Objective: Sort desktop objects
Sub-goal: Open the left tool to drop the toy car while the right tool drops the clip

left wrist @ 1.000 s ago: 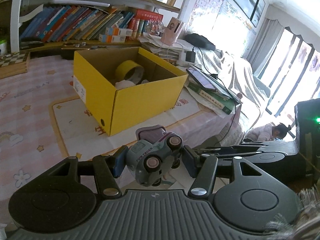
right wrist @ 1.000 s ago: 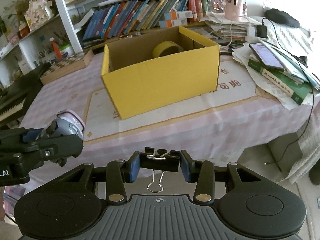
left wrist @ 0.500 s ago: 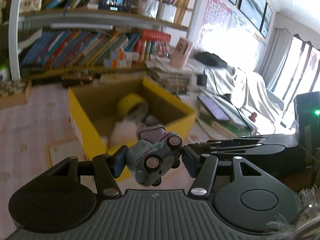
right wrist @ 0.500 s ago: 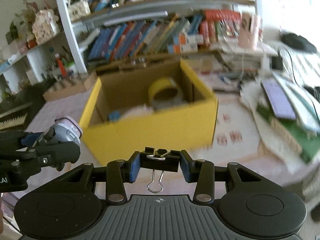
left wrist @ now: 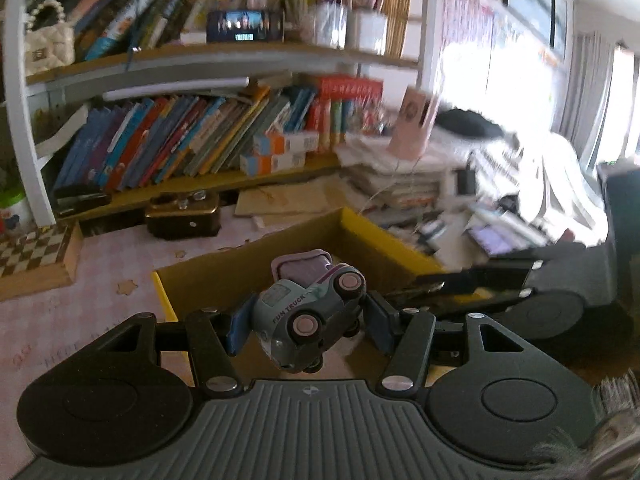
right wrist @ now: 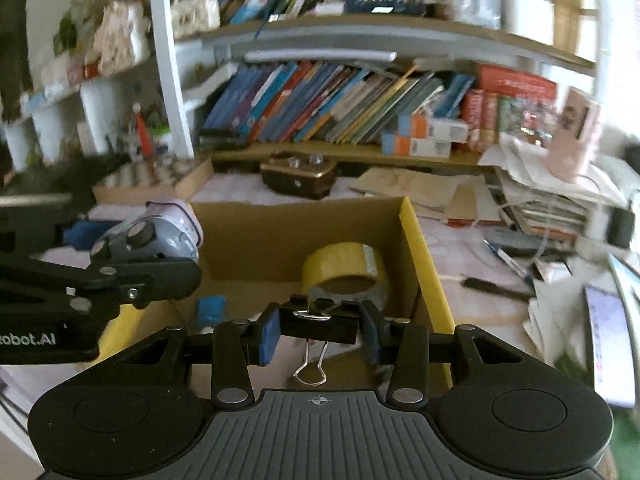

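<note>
My left gripper [left wrist: 306, 326] is shut on a grey-blue toy truck [left wrist: 308, 312] with a purple top, held on its side above the open yellow cardboard box [left wrist: 384, 240]. My right gripper [right wrist: 318, 328] is shut on a black binder clip [right wrist: 320, 322] whose wire handle hangs down, over the box's near part. In the right wrist view the box [right wrist: 424, 264] holds a roll of yellow tape [right wrist: 344, 266] and a small blue object [right wrist: 210, 308]. The left gripper with the truck [right wrist: 160, 236] shows at the left, over the box's left wall.
Behind the box are a dark brown case [right wrist: 298, 174], a chessboard [left wrist: 32, 246] and a shelf of books [right wrist: 320, 108]. Stacked papers, pens and a tablet [right wrist: 608, 320] lie to the right. The pink tablecloth [left wrist: 80, 312] shows at the left.
Both grippers have moved forward from in front of the table to above the yellow box, still holding the truck and the clip. The views now look down into the box.
</note>
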Tool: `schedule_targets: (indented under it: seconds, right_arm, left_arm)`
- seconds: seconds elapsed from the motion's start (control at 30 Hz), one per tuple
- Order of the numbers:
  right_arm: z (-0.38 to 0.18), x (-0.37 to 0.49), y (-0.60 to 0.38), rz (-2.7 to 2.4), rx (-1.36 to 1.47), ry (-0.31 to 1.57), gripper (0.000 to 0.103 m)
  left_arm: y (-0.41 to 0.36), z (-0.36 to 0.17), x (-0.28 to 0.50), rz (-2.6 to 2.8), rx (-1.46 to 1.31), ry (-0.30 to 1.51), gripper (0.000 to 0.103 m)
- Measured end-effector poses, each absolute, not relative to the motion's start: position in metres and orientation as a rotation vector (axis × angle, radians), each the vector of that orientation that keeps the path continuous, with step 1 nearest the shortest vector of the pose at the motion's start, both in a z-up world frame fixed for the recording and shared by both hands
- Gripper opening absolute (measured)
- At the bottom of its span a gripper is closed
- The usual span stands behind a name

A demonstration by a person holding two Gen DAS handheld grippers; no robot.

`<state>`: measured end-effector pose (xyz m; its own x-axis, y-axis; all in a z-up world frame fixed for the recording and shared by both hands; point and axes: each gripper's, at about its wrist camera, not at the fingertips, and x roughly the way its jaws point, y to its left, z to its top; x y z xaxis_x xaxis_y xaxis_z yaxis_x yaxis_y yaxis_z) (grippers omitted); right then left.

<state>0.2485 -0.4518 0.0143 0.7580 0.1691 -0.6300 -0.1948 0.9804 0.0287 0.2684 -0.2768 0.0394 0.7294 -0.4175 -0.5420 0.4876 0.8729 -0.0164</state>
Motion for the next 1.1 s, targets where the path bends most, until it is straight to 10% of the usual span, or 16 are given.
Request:
schedule_targets:
  seconds: [0.7,1.1]
  right_arm:
    - [-0.042,0.355,-0.414,0.423,-0.545,0.967,0.042]
    - [-0.026,0.344,-0.413,0.46,-0.506,0.89,0.057]
  left_arm:
    - [-0.312,-0.02,0.364,-0.433,0.429,0.83,0.057]
    - [-0.287,0.019,0.33,-0.415,0.313,0.619,0.09]
